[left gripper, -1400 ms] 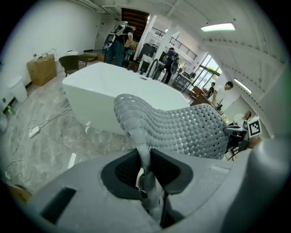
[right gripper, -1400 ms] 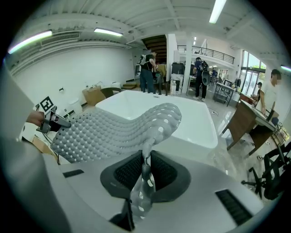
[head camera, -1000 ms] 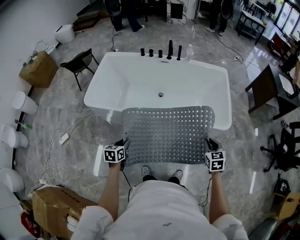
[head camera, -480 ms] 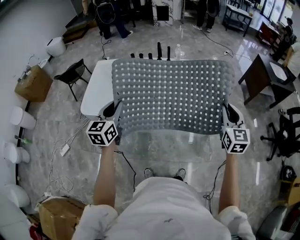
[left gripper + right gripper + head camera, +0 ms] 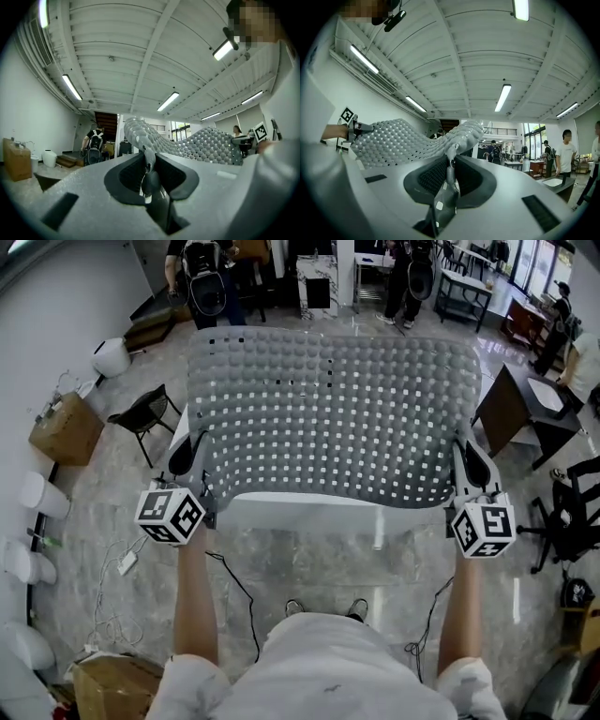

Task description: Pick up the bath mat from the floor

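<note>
The bath mat [image 5: 333,413] is off the floor [image 5: 309,563], held up and stretched out flat in the air between the two grippers. It is grey, studded with rows of small bumps and holes.

The left gripper [image 5: 192,465] pinches the mat's near left corner. In the left gripper view its jaws press together on the thin grey edge [image 5: 149,161], and the sheet runs ahead of the jaws and off to their right. The right gripper [image 5: 473,465] pinches the near right corner in the same way. In the right gripper view the pads close on the folded edge [image 5: 450,164], a short flap of mat hangs down behind the jaws, and the sheet spreads away to their left.

In the head view the mat's near edge sags a little between the grippers, while its far edge lies well ahead of both. Each gripper's marker cube sits just behind its jaws, with the person's forearm [image 5: 192,601] behind that.

Below the mat, between the grippers, the rim of a white bathtub [image 5: 300,512] shows. Out to the left of the left gripper stand a black folding chair [image 5: 141,409] and, farther out, a cardboard box [image 5: 64,430].
</note>
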{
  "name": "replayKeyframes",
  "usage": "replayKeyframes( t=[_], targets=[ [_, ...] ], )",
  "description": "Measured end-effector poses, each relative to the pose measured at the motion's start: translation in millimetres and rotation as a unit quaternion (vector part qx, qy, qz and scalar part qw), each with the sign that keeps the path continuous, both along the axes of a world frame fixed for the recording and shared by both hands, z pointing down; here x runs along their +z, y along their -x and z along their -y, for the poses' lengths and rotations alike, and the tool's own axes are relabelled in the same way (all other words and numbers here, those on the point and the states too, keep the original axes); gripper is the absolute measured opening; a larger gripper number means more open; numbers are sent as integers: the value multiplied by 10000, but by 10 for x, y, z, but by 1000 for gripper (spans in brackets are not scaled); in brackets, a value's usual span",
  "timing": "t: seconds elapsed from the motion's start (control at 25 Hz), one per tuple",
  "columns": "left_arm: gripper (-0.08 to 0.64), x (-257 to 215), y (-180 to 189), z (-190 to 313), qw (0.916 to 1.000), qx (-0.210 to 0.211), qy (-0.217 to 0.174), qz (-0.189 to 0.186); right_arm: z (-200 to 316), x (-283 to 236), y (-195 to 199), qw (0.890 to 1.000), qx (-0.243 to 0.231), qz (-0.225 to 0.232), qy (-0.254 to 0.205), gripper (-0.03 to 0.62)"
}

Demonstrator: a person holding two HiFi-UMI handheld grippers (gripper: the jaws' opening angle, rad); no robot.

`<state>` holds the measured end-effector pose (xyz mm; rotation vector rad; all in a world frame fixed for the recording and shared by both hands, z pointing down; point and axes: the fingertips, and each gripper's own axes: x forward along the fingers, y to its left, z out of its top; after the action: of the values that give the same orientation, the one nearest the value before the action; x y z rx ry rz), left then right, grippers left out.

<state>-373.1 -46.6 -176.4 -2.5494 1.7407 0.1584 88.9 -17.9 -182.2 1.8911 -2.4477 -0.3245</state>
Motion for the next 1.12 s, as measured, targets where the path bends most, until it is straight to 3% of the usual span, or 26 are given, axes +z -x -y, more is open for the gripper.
replayKeyframes(
  t=[0.24,0.6,1.12],
  targets=[
    [71,-366,18,-133,9988,-119,-468,-46,-20,-385,-51,9991,-135,64,-404,52],
    [71,-663,6,-181,9967,-145,-801,-22,-1,-636,3,9970,-237,-175,-722,48],
    [69,-662,-89,-97,9969,-197,-758,32,134,-646,-26,9969,-339,-192,-689,46]
  ],
)
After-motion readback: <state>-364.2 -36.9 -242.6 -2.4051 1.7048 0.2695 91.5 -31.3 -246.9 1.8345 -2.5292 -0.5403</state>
